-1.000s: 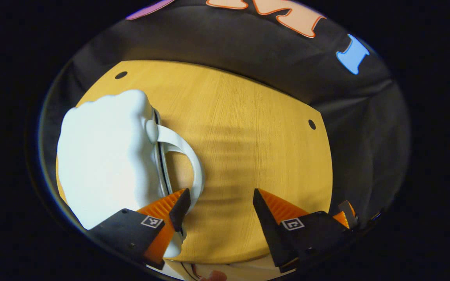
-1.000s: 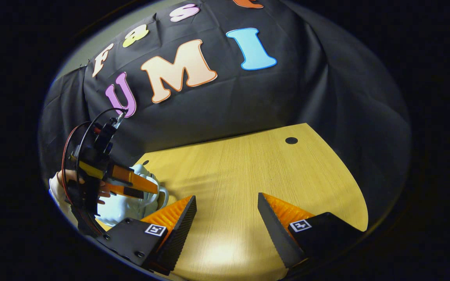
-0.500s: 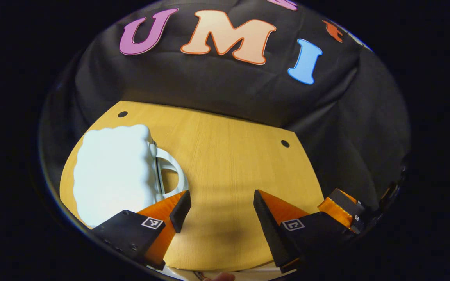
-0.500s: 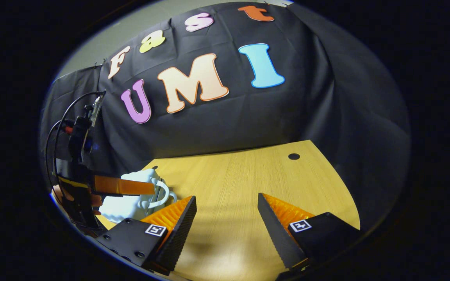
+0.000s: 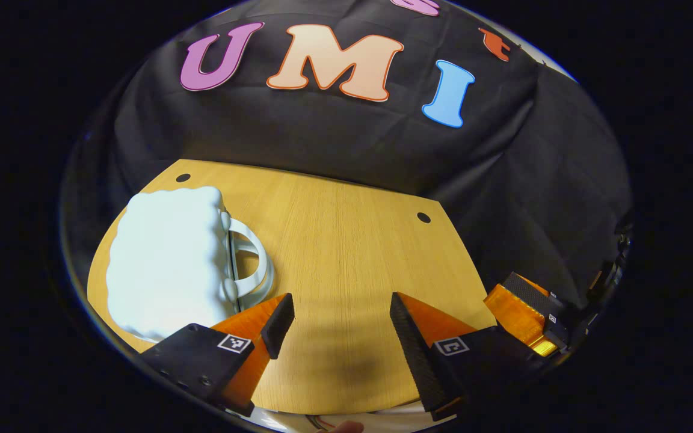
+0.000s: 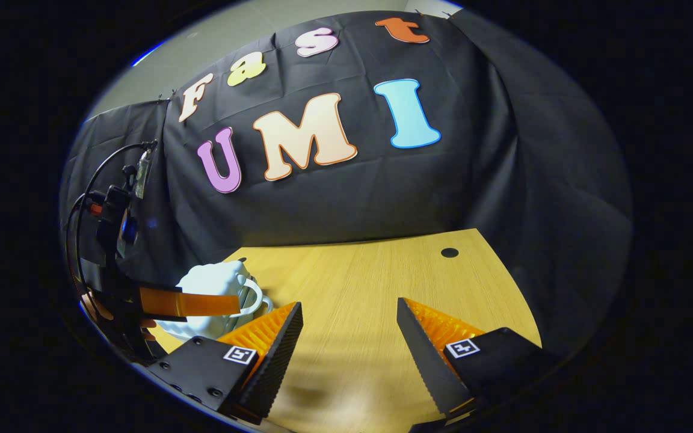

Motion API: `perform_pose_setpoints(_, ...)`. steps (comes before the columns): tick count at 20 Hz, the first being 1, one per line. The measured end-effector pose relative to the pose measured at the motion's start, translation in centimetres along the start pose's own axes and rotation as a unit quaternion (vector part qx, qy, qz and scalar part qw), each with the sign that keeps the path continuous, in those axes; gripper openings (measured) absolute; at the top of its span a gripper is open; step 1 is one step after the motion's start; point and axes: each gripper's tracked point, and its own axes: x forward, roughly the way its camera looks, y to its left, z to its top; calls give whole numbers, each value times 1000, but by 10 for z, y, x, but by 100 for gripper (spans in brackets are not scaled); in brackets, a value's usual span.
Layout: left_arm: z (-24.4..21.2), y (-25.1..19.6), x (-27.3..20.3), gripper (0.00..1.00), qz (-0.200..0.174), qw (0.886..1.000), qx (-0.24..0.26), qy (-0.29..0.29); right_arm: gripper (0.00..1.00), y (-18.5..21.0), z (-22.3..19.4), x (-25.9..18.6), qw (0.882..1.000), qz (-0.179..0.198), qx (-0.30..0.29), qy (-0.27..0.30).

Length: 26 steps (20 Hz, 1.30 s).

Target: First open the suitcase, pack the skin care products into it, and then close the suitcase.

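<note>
The small pale blue-white hard-shell suitcase (image 5: 166,261) with its looped white handle (image 5: 254,264) lies shut at the near left of the round wooden table (image 5: 346,252). The left gripper (image 5: 334,322) hovers just right of the handle, fingers apart and empty. In the right gripper view the right gripper (image 6: 349,337) hangs over bare wood, fingers likewise apart, holding nothing. No skin care products are visible. Judging from this, a one-sided pull on the handle could slide or tip the light case towards the table edge rather than open it.
</note>
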Motion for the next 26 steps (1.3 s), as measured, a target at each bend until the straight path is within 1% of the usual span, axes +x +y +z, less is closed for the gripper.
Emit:
perform_pose_setpoints(5, -3, 0, -2, 95, -7, 1000, 7, 3, 98, 3, -4, -3, 1000, -5, -8, 1)
perform_pose_setpoints(8, -4, 10, -7, 95, -7, 1000, 12, 12, 98, 6, -5, -4, 1000, -18, -15, 0)
perform_pose_setpoints(12, 0, 27, -14, 94, -7, 999, 34, 20, 98, 14, 2, -1, 999, -32, 5, -8)
perform_pose_setpoints(15, 1, 39, -21, 94, -19, 998, 49, 31, 98, 15, 2, 2, 998, -55, 8, -8)
perform_pose_setpoints(18, 7, 52, -28, 95, -34, 997, 56, 36, 98, 19, 11, 1, 997, -75, 14, -19)
perform_pose_setpoints(21, 6, 65, -36, 95, -46, 996, 63, 44, 98, 31, 13, -2, 996, -83, 27, -25)
perform_pose_setpoints(26, -1, 79, -47, 95, -61, 994, 68, 56, 98, 43, 15, -14, 995, -95, 18, -28)
